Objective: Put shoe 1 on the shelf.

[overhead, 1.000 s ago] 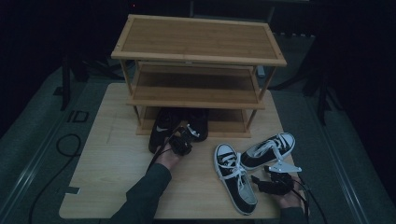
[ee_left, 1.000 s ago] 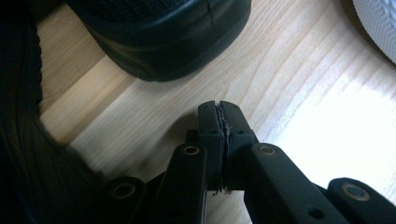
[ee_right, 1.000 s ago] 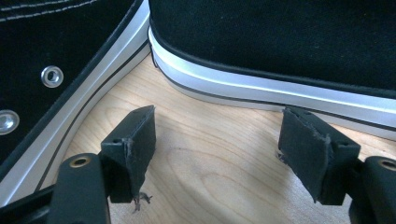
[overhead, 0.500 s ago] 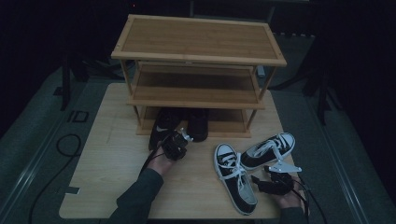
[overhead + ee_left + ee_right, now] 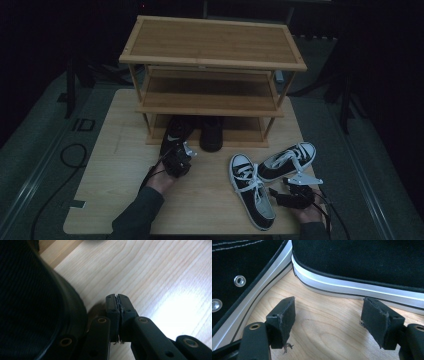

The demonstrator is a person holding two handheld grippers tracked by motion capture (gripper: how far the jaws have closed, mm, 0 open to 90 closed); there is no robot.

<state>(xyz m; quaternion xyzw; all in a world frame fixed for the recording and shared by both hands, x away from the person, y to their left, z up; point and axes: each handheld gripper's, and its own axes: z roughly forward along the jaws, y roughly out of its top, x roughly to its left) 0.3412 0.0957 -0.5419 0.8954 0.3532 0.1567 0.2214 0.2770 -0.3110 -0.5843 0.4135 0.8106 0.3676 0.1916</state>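
The black shoe [image 5: 30,302] — cut off at the frame's edge (left side) — stays unidentifiable.

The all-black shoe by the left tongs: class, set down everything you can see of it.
The all-black shoe looks like dark textile with a small pale mark on its side and a black rubbery sole rim. It lies on the wooden table, its toe end under the shoe rack's bottom shelf, beside a second black shoe. The shut left tongs sit at its heel; contact is unclear.
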